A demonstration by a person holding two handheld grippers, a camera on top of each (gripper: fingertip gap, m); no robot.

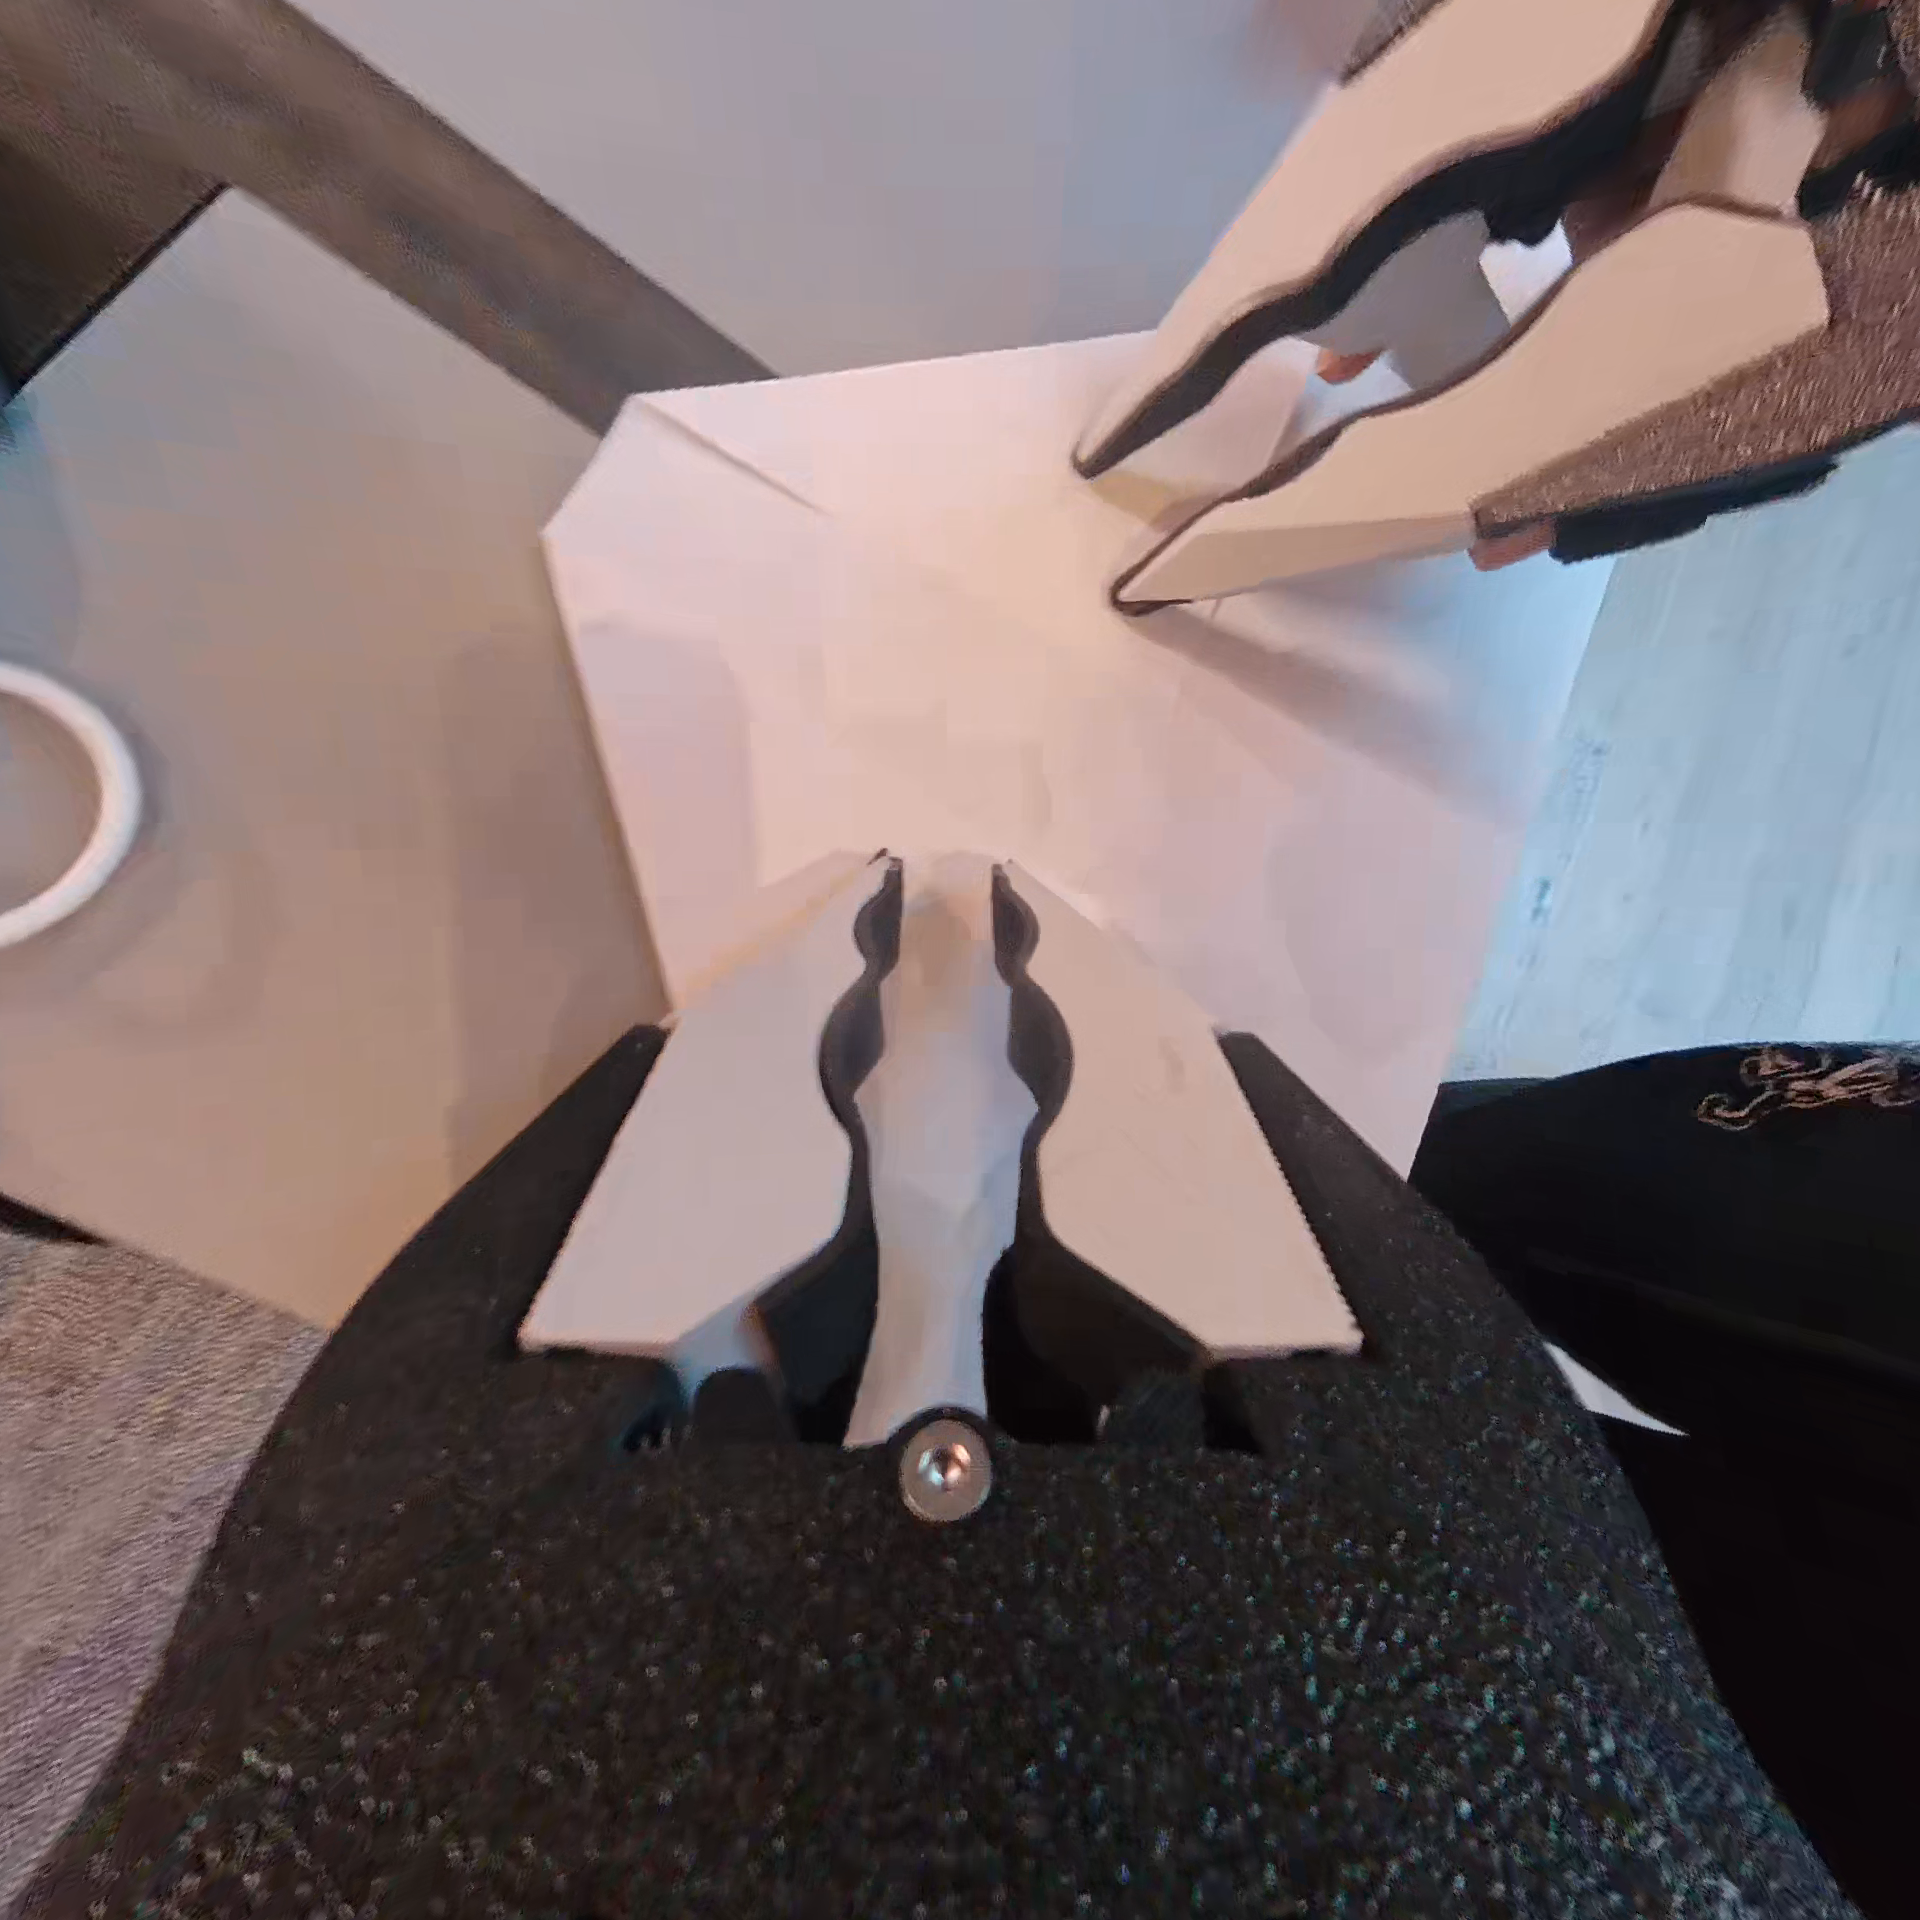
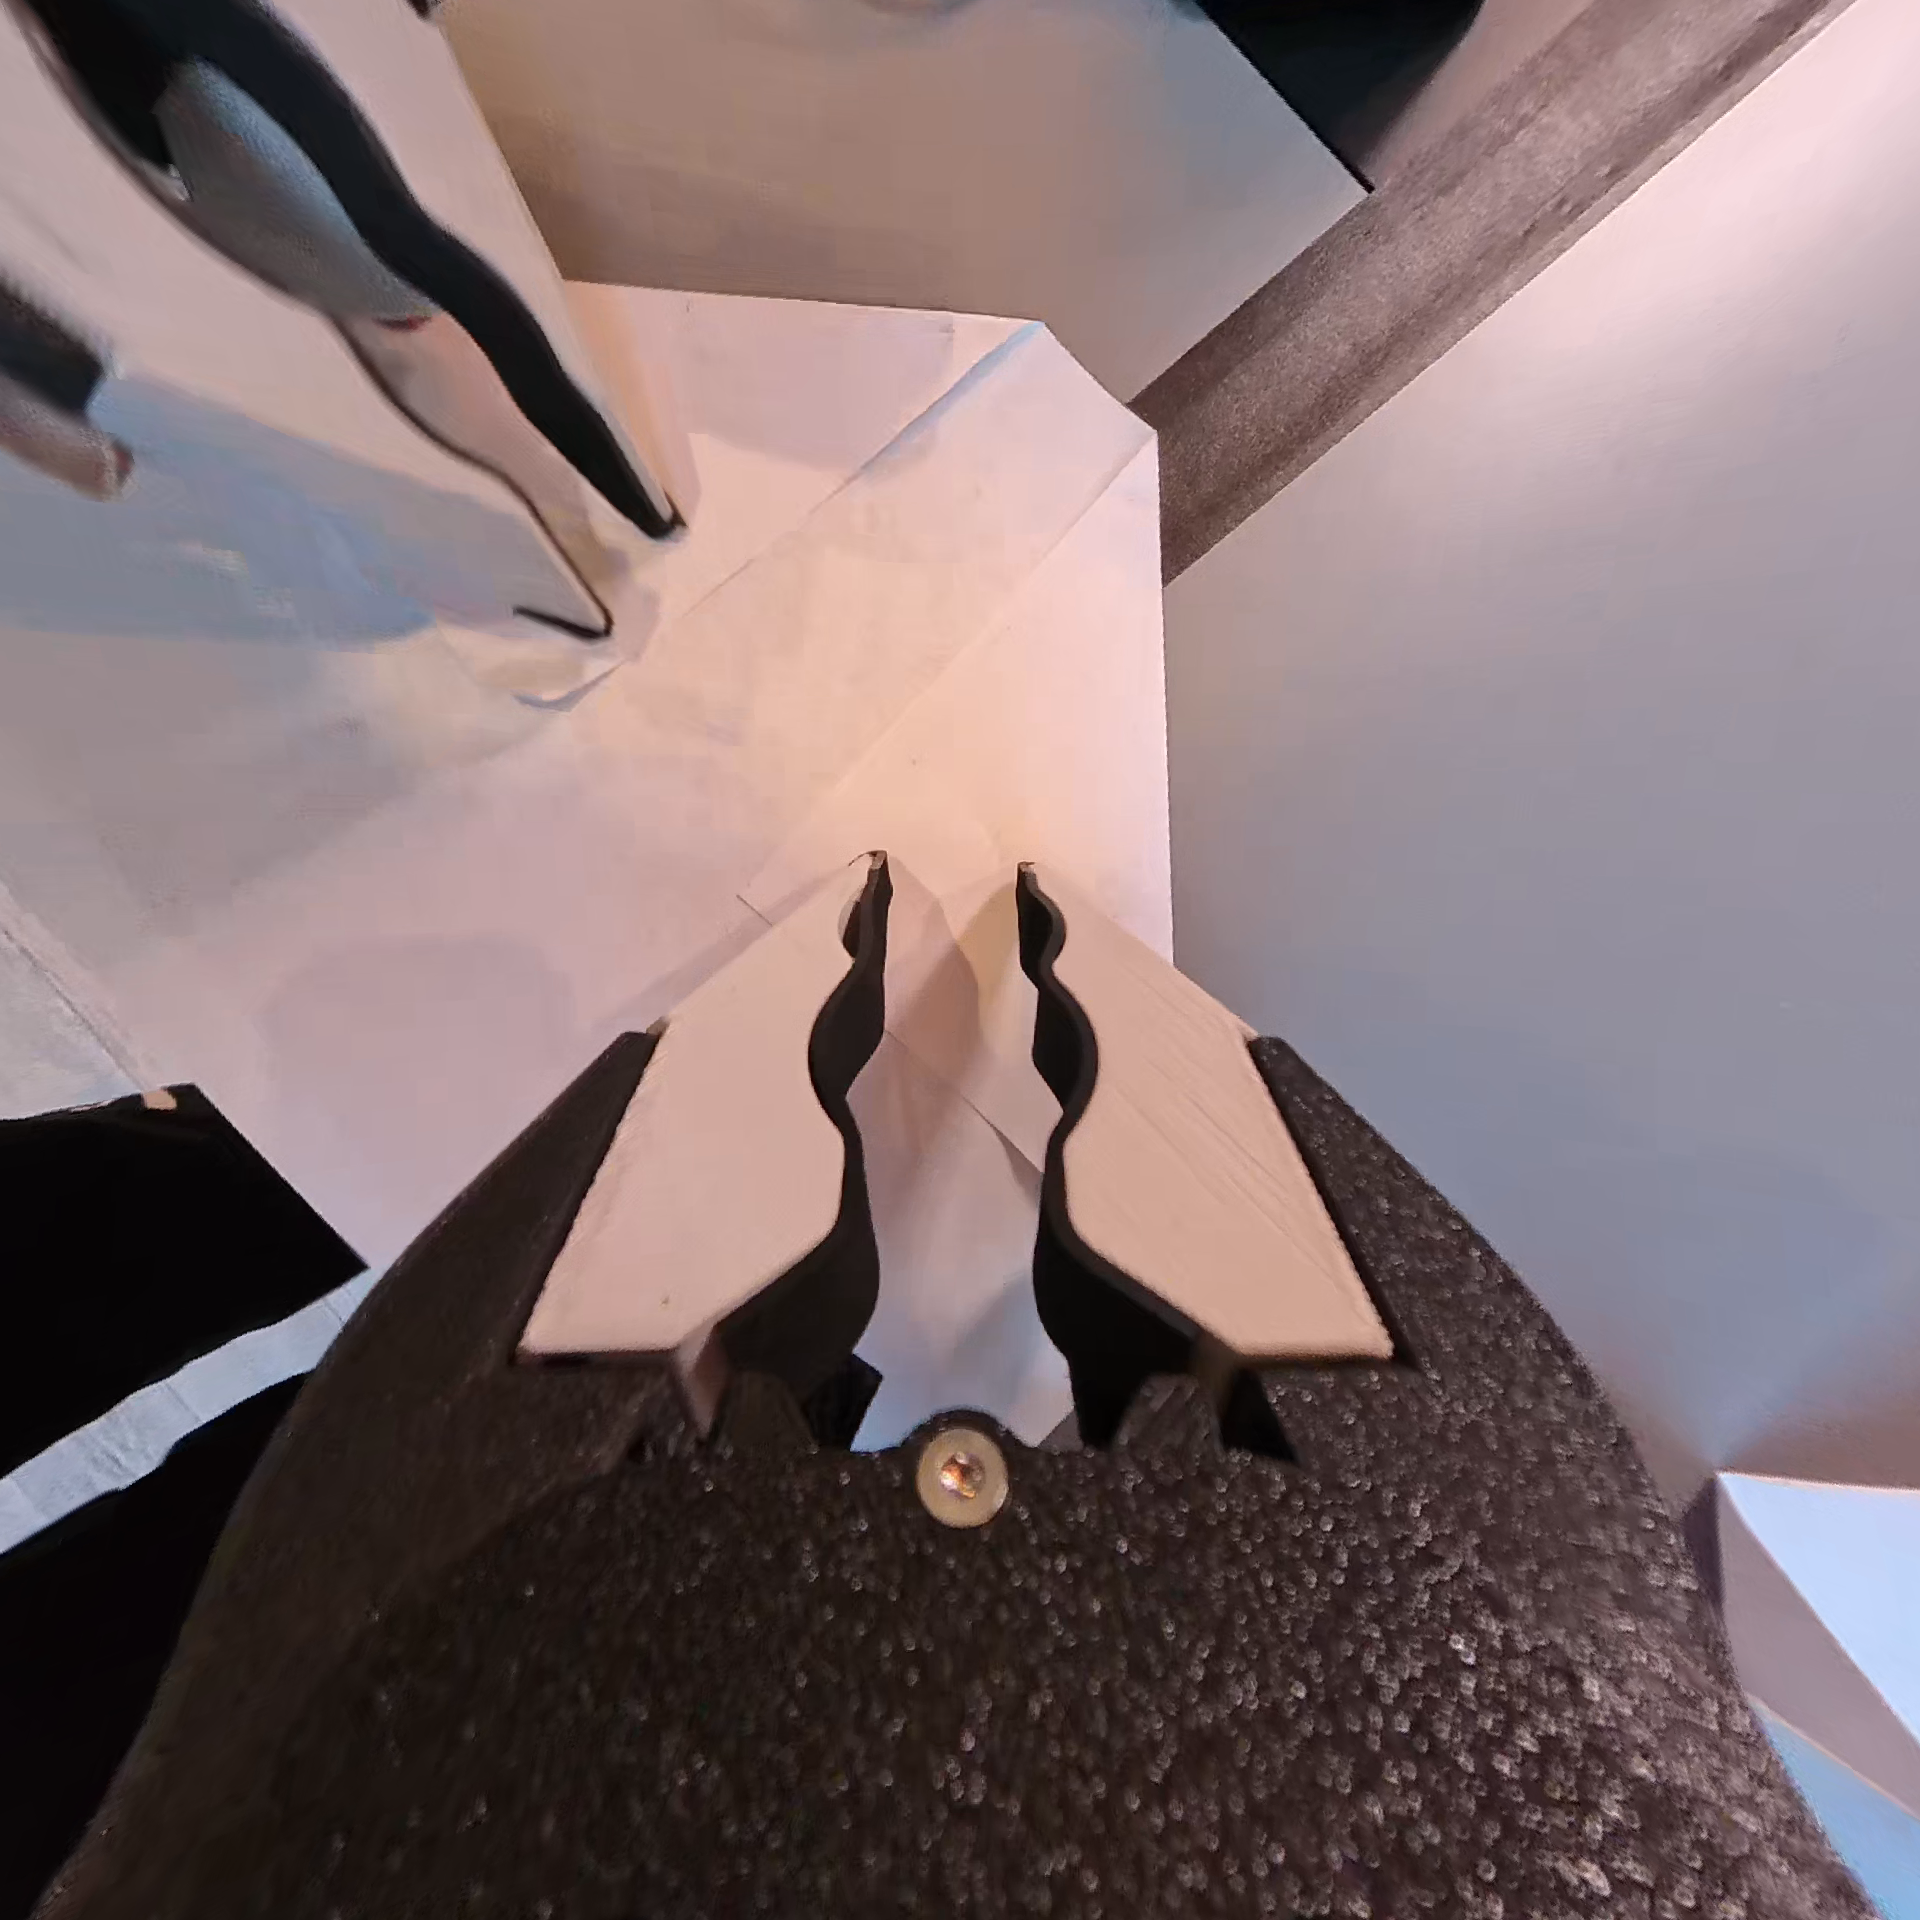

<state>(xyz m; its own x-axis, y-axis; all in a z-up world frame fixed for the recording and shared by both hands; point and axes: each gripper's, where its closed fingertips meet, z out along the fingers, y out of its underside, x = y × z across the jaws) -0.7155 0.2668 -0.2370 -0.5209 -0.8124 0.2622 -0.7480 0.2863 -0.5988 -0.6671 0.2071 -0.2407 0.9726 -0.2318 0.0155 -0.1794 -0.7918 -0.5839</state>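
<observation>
A white sheet of paper (image 1: 935, 675) with folded-in corners and diagonal creases lies flat on a white table (image 1: 312, 727). My left gripper (image 1: 940, 862) is open with a narrow gap, and its fingertips rest at the paper's near edge. My right gripper (image 1: 1103, 535) is open over the paper's far right part, tips close to or on the sheet. In the right wrist view my right gripper (image 2: 952, 862) is slightly open over a folded flap of the paper (image 2: 727, 727). The left gripper (image 2: 632, 580) comes in from the upper left. Neither gripper holds anything.
A white ring (image 1: 104, 810) lies on the table at the left. A dark grey strip (image 1: 468, 239) runs diagonally behind the paper and also shows in the right wrist view (image 2: 1455, 312). A person's dark garment (image 1: 1662, 1299) is at the right, and grey carpet (image 1: 104, 1455) at the lower left.
</observation>
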